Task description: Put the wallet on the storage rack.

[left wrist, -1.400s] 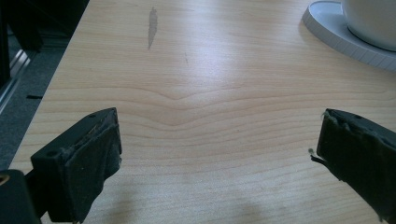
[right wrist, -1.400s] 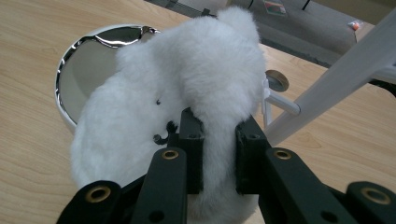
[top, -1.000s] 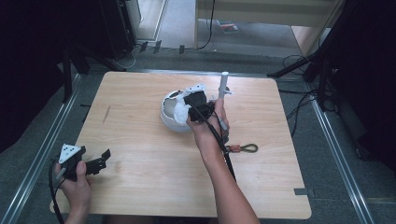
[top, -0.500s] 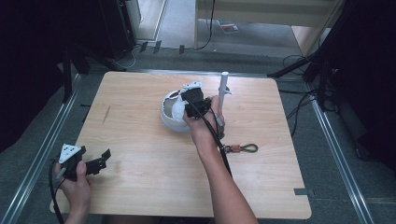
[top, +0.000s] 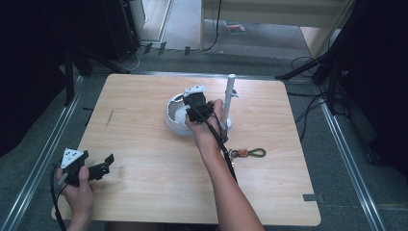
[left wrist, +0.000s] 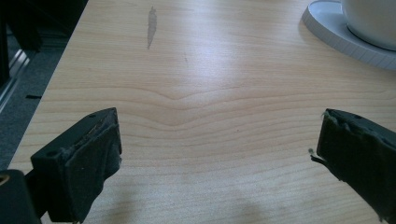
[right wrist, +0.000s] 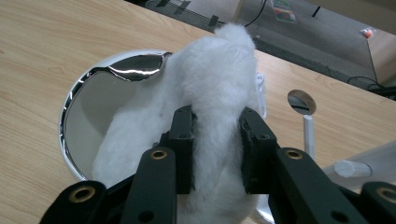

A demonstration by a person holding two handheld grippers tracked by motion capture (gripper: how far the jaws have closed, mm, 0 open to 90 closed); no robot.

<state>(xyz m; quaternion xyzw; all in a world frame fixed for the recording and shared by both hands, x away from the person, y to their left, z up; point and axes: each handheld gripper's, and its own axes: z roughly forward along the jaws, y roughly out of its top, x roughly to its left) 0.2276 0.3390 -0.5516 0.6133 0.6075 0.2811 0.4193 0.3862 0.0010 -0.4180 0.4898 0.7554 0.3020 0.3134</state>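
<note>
The high view sits up above the person's edge of the light wooden table (top: 144, 159), looking forward and down, far enough back to catch the whole top plus the grey floor around it. The left gripper view hangs low and close over that same tabletop (left wrist: 196, 93), facing along the wood grain between its two black jaws toward the round white base (left wrist: 345, 37) at top right. The right gripper view is jammed right up against the fluffy white cloth (right wrist: 215, 107) over the chrome-rimmed round mirror (right wrist: 88, 116). Both share that mirror (top: 175, 113) with the high view.

Mirror (top: 175, 115) mid-table (top: 144, 96), carabiner (top: 248, 153) to its right, nearer the person.
</note>
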